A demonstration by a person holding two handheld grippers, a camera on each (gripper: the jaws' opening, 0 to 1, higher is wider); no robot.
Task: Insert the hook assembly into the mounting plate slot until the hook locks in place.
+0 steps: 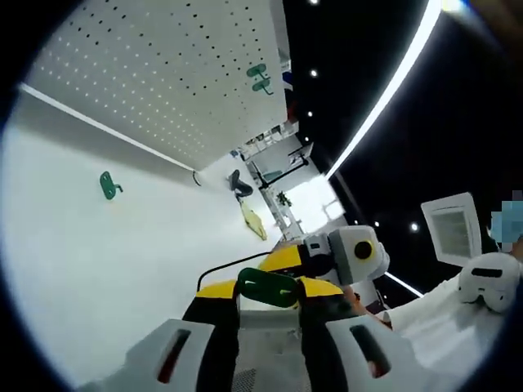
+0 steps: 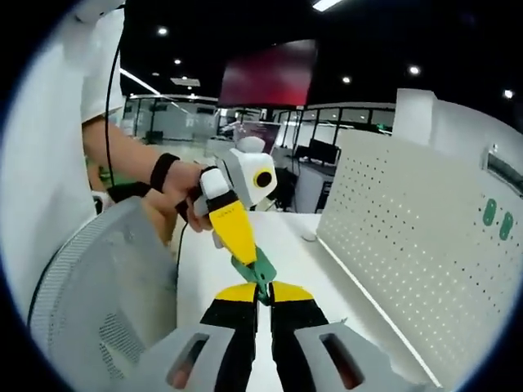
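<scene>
up at the far side of the white table (image 1: 90,269) stands the big white pegboard (image 1: 172,73), the mounting plate here, with two green hooks (image 1: 260,78) already seated on its face, and it lies well apart from both grippers. on the table's bare top, out to the left in the left gripper view, a spare green hook (image 1: 109,185) rests alone, near the foot of the board.

now the action: the left gripper (image 1: 268,296) has its yellow-tipped jaws clamped on the green hook assembly (image 1: 268,287), whose long axis runs crosswise between the fingertips, not pointing at the board. in the right gripper view the right gripper (image 2: 260,296) has its jaws closed together and they meet that same hook assembly (image 2: 260,273) at its lower end, while the left gripper (image 2: 245,260) comes down at it from above, a person's hand (image 2: 176,196) behind it. whether the right jaws truly pinch the piece or only touch it is hard to say from this angle.

so the piece sits between the two grippers, held out in front of the board, with the pegboard's holes off to the right in the right gripper view. my read: the next move needs the hook turned so its back tabs face the board, then carried across to the holes.
</scene>
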